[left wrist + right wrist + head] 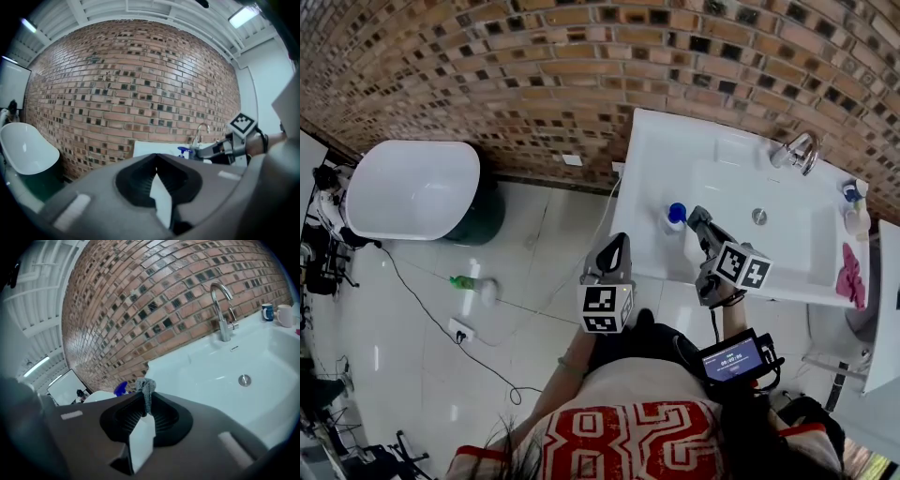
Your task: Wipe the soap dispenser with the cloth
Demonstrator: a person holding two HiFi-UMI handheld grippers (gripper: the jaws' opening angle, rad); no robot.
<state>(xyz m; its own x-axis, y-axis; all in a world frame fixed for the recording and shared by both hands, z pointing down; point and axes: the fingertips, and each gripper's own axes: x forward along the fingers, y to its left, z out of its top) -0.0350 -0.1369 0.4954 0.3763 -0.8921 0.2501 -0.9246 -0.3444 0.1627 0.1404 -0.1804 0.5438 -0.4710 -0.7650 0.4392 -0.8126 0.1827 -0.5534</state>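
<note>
The soap dispenser point(675, 215), white with a blue pump, stands on the near left corner of the white sink point(787, 246). My right gripper point(697, 217) is just right of it, shut on a small grey cloth point(146, 389). In the right gripper view the blue pump point(121, 387) shows just left of the cloth; whether they touch is unclear. My left gripper point(621, 242) hangs over the floor left of the sink, shut on nothing. Its own view shows the jaw tips point(156, 157) together, with the dispenser point(184, 150) and the right gripper point(220, 149) ahead.
A chrome faucet point(797, 150) stands at the sink's back, the drain point(243, 379) in the basin. Two cups point(276, 313) sit at the far corner, a pink cloth point(851, 274) on the right rim. A white tub point(412, 187) and green bottle point(473, 286) are on the floor.
</note>
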